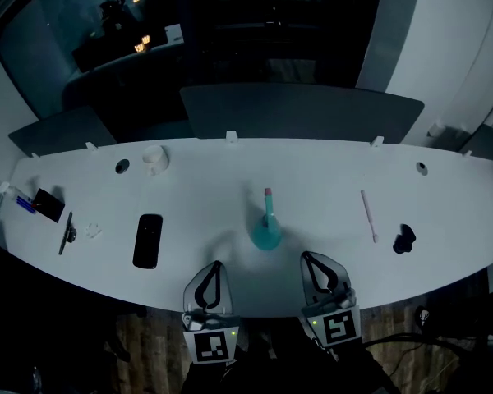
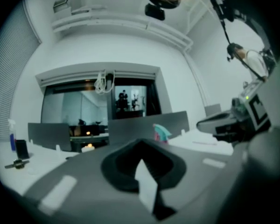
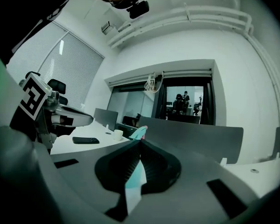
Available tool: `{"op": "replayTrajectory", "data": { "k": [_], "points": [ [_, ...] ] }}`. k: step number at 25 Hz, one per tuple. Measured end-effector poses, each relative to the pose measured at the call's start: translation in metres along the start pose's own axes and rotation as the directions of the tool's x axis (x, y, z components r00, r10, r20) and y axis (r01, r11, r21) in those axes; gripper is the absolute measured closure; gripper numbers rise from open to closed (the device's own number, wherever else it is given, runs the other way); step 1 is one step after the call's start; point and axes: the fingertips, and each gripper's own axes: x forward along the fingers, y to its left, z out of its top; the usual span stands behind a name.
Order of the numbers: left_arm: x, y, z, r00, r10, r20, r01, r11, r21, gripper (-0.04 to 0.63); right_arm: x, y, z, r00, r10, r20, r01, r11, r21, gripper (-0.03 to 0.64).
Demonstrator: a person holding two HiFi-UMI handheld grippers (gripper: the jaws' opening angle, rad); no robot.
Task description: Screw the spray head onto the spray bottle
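Teal spray bottle upright at frame ctr on table; L gripper & R gripper lower ctr, apart from it; both jaws closed, empty.

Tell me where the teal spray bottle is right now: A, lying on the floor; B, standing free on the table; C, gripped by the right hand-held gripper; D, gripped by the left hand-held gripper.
B: the teal spray bottle stands upright on the white table, clear of the shut left hand-held gripper and the shut right hand-held gripper.
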Motion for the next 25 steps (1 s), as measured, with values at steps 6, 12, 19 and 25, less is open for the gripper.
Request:
{"op": "replayTrajectory", "data": {
  "k": [6,12,19,25],
  "points": [
    [-0.046,0.015,0.001,0.999,-0.031,0.029,0.032,0.999,-0.026,0.592,-0.042,0.037,0.016,0.996,-0.088,0.019,0.088,0.996,0.001,0.612],
    [-0.074,0.013,0.011,0.996,-0.063,0.057,0.063,0.998,0.003,0.592,-0.065,0.058,0.026,0.992,-0.123,0.005,0.123,0.992,0.004,0.612],
    [-0.087,0.002,0.019,0.996,-0.047,0.072,0.047,0.999,0.003,0.592,-0.074,0.057,0.036,0.992,-0.128,0.019,0.128,0.992,0.002,0.612],
    [-0.090,-0.013,0.029,0.994,-0.037,0.099,0.036,0.999,0.011,0.592,-0.089,0.053,0.042,0.994,-0.104,0.043,0.104,0.995,0.008,0.612]
  ]
}}
